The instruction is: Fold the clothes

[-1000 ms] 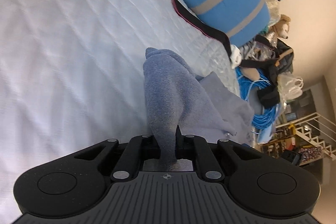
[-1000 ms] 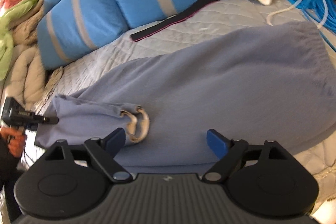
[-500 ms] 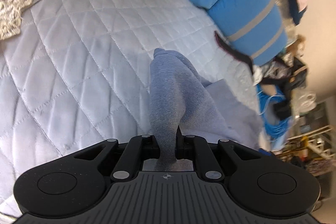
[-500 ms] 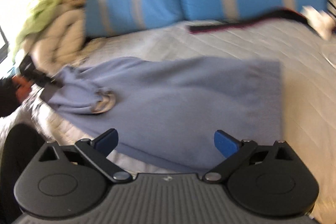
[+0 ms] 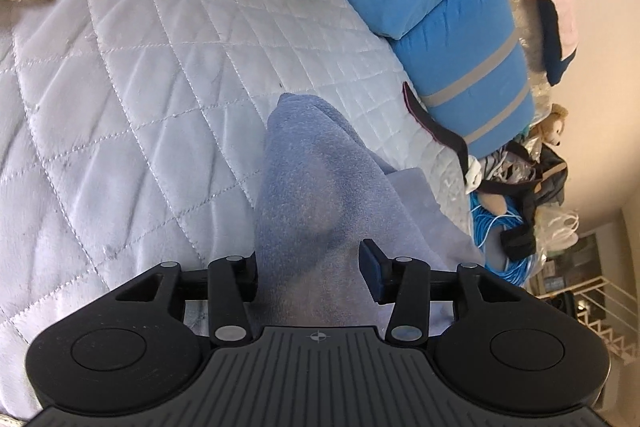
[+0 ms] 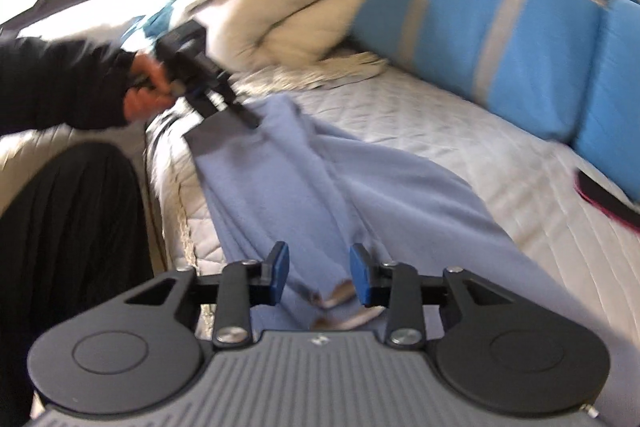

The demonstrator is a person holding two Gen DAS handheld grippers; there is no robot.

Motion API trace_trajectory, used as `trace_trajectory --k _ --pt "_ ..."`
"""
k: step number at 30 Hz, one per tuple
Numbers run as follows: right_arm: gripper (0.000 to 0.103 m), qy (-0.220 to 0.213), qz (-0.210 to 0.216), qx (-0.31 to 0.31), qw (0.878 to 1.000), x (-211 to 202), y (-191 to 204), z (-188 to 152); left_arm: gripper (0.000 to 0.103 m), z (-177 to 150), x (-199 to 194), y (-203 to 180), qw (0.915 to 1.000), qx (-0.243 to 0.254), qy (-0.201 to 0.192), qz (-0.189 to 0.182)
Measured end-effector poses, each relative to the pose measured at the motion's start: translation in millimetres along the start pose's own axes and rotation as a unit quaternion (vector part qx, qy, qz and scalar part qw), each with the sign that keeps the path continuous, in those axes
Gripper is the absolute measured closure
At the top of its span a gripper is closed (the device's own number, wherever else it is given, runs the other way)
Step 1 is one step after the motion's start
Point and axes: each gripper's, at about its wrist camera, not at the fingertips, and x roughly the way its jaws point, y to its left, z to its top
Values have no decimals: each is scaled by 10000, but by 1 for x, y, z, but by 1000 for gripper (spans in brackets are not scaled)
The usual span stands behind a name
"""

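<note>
The blue garment [image 6: 320, 187] lies on the bed [image 5: 140, 107]. Left tongs [image 5: 310, 267], angled downward, have just been spreading around its bunched end; right tongs [image 6: 319, 273], closing, straddle its hem without pinching.

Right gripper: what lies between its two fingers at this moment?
In the right wrist view, a fold of the blue garment with a pale inner edge lies between the right gripper fingers, whose jaws have just been closing.

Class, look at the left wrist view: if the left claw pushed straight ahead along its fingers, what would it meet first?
Most likely the periwinkle-blue fleece garment, which already lies bunched between the left claw's parted fingers. Beyond it lies the pale quilted bedspread, though depth is hard to judge.
</note>
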Motion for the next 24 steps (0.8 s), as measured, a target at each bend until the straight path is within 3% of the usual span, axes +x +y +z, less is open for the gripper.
trace_trajectory --k 4,7,11,14,16,24 --pt "78 326 328 -371 9982 25 -11 2 59 -2 -1 3 9999 -39 -47 -80" --pt "57 398 578 -452 9965 33 -27 -1 59 -3 -1 5 9999 -62 -47 -122" --pt "46 338 732 -448 9957 32 -39 -3 59 -3 -1 6 9999 -66 -30 -145" --pt "27 346 794 -602 9944 30 -40 -7 59 -2 -1 7 9998 -95 -4 -161" --pt "21 382 880 -665 9932 33 -40 -8 59 -1 -1 7 9998 -156 37 -154" --pt "17 444 943 -751 9917 38 -42 -12 60 8 3 -6 9989 -73 434 172"
